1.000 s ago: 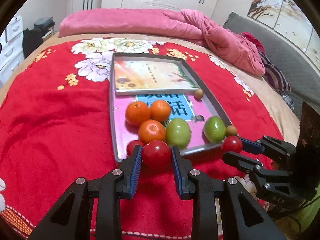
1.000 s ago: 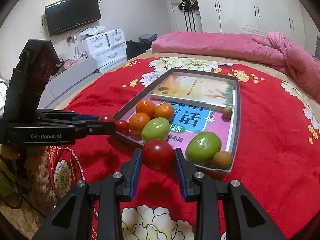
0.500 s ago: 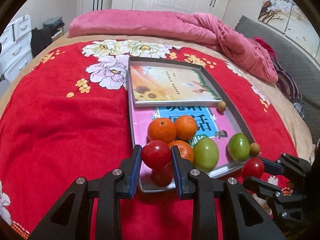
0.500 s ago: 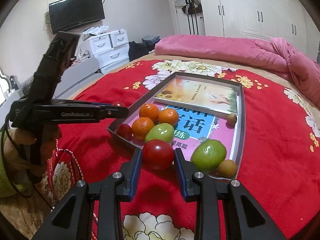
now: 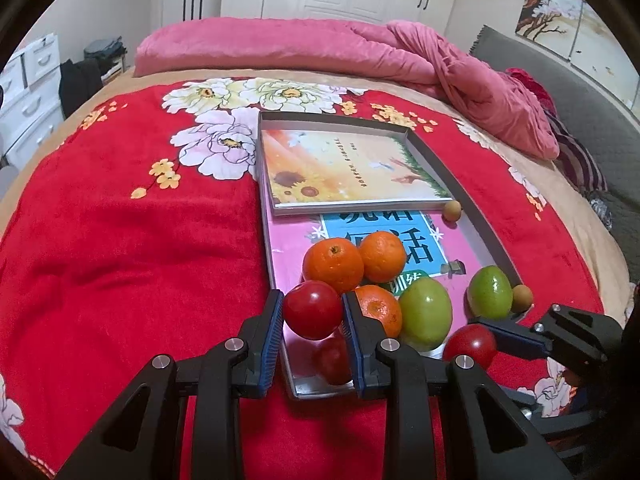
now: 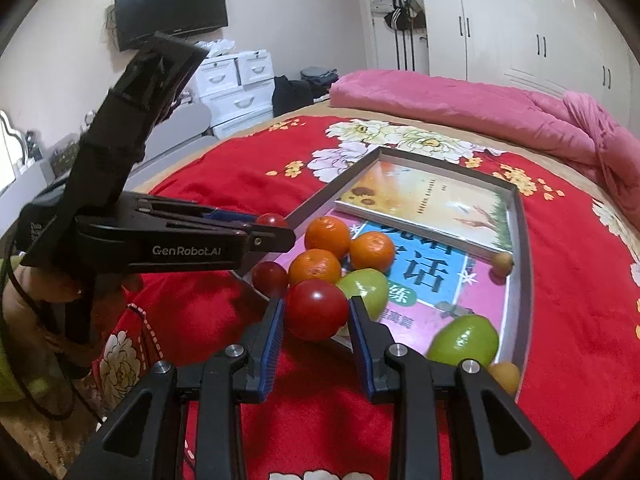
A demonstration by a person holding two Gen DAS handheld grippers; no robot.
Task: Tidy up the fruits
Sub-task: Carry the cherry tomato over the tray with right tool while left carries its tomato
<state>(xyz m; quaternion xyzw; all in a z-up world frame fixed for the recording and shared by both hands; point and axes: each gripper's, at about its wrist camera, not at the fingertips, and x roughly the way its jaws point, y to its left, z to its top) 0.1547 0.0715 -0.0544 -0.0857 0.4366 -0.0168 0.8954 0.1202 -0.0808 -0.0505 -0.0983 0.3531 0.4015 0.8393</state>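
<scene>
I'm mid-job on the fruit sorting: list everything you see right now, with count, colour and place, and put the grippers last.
tray: 1, grey, on the bedspread
books: 2, sunflower cover at the tray's far end, pink-blue one under the fruit
oranges: 3, orange, clustered in the tray
green fruits: 2, green, near end of the tray
small brown fruits: 2, tan, along the tray's right wall
red tomatoes: 3, red, one in each gripper's jaws, one lying in the tray's near corner
bedspread: 1, red, floral, on the bed
quilt: 1, pink, far end of the bed
left gripper: shut on a tomato
right gripper: shut on a tomato
</scene>
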